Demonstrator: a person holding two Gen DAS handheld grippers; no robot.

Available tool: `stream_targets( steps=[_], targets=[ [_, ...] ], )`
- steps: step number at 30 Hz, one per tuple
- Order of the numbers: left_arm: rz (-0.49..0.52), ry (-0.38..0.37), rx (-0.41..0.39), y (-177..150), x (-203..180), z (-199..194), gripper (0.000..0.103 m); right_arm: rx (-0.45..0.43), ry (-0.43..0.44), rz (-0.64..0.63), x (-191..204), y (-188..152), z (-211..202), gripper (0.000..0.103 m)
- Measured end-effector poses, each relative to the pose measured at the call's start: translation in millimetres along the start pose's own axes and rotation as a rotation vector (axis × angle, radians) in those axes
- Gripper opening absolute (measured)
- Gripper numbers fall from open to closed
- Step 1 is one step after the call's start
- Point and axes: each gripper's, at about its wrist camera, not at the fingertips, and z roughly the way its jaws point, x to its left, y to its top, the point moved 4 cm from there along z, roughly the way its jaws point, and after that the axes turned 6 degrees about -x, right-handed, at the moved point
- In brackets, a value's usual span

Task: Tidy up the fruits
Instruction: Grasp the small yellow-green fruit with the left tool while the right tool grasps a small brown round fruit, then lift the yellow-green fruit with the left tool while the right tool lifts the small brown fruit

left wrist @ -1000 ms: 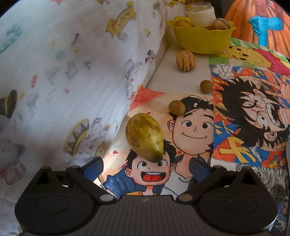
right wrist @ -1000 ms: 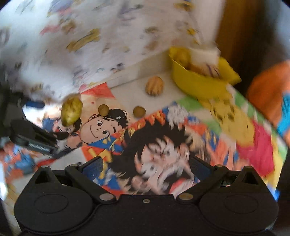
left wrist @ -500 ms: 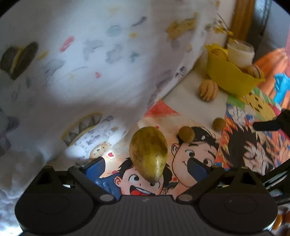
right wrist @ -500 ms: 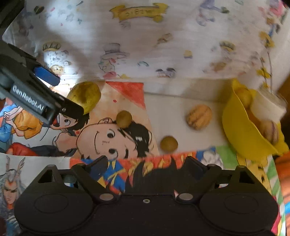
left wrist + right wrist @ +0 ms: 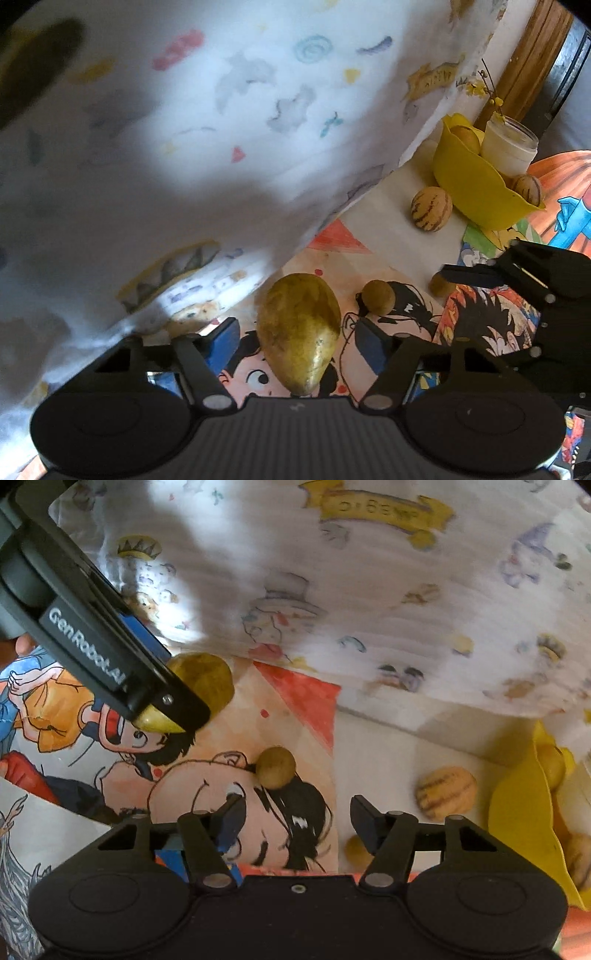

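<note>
Yellow-green and egg-shaped, the big mango (image 5: 299,332) now sits between the left gripper (image 5: 297,338) fingers, whose jaws have just been closing around it; pads near but not clearly pressing. The right gripper (image 5: 295,812) has likewise been narrowing, empty, above a small round brown fruit (image 5: 276,767). Both grasps look imminent. Far off, the yellow plastic bowl (image 5: 476,192) already holds several fruits.

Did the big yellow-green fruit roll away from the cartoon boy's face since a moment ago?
No. The big yellow-green fruit lies just above the laughing cartoon boy, as before. The left tool has moved in around it, its jaws closing.
</note>
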Motion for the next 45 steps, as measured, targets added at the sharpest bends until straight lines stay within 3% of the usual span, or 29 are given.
stream_targets(
  steps=[7, 23, 31, 39, 45],
  targets=[
    [-0.028, 0.000, 0.026, 1.9, 3.0, 7.0, 0.061, -0.001, 0.035, -0.031, 8.3, 7.4, 11.0, 0.054],
    [-0.058, -0.020, 0.069, 2.9, 6.5, 14.2, 0.056, -0.007, 0.054, -0.012, 4.9, 17.1, 24.9, 0.028],
    [-0.049, -0.027, 0.080, 3.7, 5.8, 14.0, 0.055, 0.009, 0.018, -0.002, 10.0, 16.2, 18.6, 0.028],
    [-0.009, -0.052, 0.102, -4.0, -1.3, 9.0, 0.055, 0.056, 0.013, 0.143, 10.4, 5.7, 4.0, 0.028],
    [0.006, -0.074, 0.122, -14.0, -6.2, 0.2, 0.055, 0.086, 0.035, 0.342, 5.6, -5.3, -12.8, 0.028]
  ],
)
